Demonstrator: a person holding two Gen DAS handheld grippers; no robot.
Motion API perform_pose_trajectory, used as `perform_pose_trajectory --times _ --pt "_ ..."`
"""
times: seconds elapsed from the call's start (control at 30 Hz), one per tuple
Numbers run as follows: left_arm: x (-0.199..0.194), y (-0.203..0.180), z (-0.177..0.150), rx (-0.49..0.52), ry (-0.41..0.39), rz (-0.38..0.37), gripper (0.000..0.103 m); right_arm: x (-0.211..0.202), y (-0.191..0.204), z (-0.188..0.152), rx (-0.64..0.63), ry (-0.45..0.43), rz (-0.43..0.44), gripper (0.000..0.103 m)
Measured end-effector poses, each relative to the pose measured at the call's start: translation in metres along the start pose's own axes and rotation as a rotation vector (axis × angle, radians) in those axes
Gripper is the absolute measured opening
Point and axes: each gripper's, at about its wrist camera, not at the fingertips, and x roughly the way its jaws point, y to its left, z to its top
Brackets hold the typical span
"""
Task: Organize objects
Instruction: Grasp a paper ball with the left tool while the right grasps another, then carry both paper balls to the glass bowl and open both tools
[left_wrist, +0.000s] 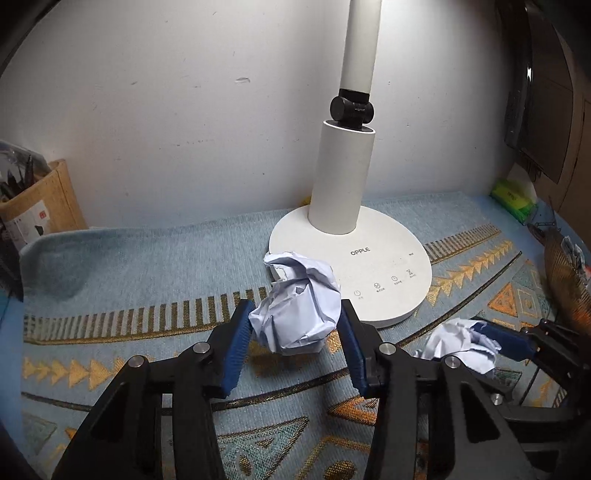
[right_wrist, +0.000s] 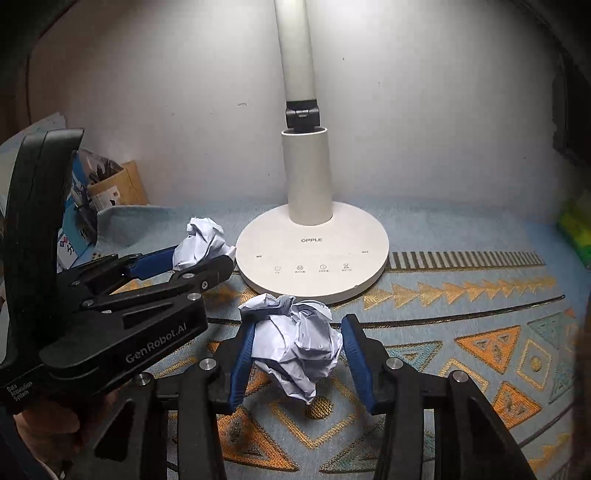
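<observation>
My left gripper (left_wrist: 295, 321) is shut on a crumpled white paper ball (left_wrist: 299, 306), held between its blue pads just in front of the lamp base. My right gripper (right_wrist: 297, 347) is shut on a second crumpled paper ball (right_wrist: 295, 343), above the patterned blue cloth (right_wrist: 461, 332). In the left wrist view the right gripper (left_wrist: 476, 343) with its paper ball (left_wrist: 458, 343) shows at the right. In the right wrist view the left gripper (right_wrist: 199, 254) with its paper ball (right_wrist: 201, 240) shows at the left.
A white OPPLE desk lamp (left_wrist: 351, 266) stands at the back against the wall; it also shows in the right wrist view (right_wrist: 312, 258). A cardboard box (left_wrist: 40, 206) with dark items sits far left. A green pack (left_wrist: 513, 199) lies far right.
</observation>
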Motion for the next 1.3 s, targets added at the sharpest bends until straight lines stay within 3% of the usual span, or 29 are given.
perform_pose_trajectory --times 0.13,0.33,0.47,0.6,0.73,0.83,1.07,1.1,1.17,1.23,1.3 --pt "-0.013 -0.017 -0.003 -0.027 0.011 -0.001 0.043 -0.027 -0.018 -0.001 0.045 -0.036 -0.027 0.045" --pt "-0.060 -0.082 0.001 0.070 -0.043 0.022 0.043 -0.118 -0.082 0.003 0.134 -0.146 -0.106 0.045" --pt "-0.090 -0.141 0.016 0.094 -0.091 -0.050 0.043 -0.191 -0.148 0.008 0.261 -0.257 -0.204 0.045" --pt "-0.103 -0.212 0.036 0.133 -0.111 -0.180 0.043 -0.232 -0.222 0.005 0.364 -0.271 -0.310 0.045" --pt "-0.097 -0.282 0.047 0.178 -0.093 -0.256 0.043 -0.252 -0.296 -0.004 0.488 -0.265 -0.328 0.045" --pt "-0.087 -0.312 0.045 0.175 -0.069 -0.272 0.043 -0.274 -0.333 -0.013 0.549 -0.353 -0.318 0.046" --pt "-0.076 -0.346 0.047 0.186 -0.059 -0.262 0.043 -0.228 -0.345 0.001 0.485 -0.151 -0.286 0.047" --pt "-0.074 -0.348 0.048 0.187 -0.055 -0.256 0.045 -0.221 -0.342 0.001 0.476 -0.129 -0.286 0.049" --pt "-0.068 -0.350 0.048 0.174 -0.045 -0.252 0.051 -0.211 -0.338 0.001 0.460 -0.099 -0.286 0.063" --pt "-0.065 -0.347 0.047 0.148 -0.038 -0.266 0.087 -0.210 -0.334 -0.001 0.456 -0.114 -0.286 0.064" --pt "-0.070 -0.341 0.044 0.127 -0.075 -0.271 0.089 -0.213 -0.330 -0.006 0.461 -0.127 -0.260 0.064"
